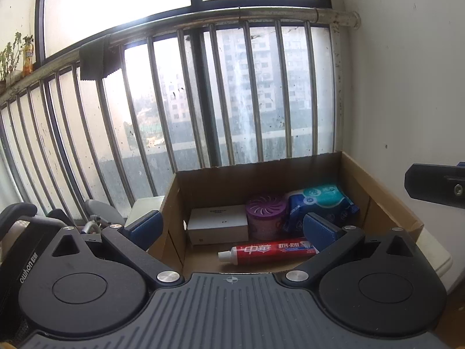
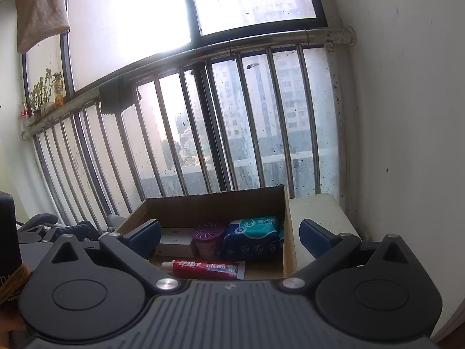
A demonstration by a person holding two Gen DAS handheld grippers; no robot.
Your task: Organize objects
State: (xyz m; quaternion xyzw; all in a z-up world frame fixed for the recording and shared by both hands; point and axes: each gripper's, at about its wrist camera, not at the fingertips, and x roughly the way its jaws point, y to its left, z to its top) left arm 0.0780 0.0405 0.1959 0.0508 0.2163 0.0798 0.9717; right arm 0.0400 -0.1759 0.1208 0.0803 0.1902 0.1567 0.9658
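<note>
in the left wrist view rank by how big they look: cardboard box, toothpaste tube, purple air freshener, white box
1. Brown cardboard box, holding the rest.
2. Red toothpaste tube, longest, though nearest the camera.
3. White rectangular box and round purple air freshener tub: too alike to rank.

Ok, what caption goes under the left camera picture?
Open left gripper faces cardboard box holding toothpaste, tissues, air freshener.

Left gripper point(image 1: 231, 226) is held level, jaws spread wide, nothing gripped between blue pads point(image 1: 145, 225). Right gripper point(image 2: 229, 234) is likewise held level, jaws wide apart, nothing gripped.
</note>
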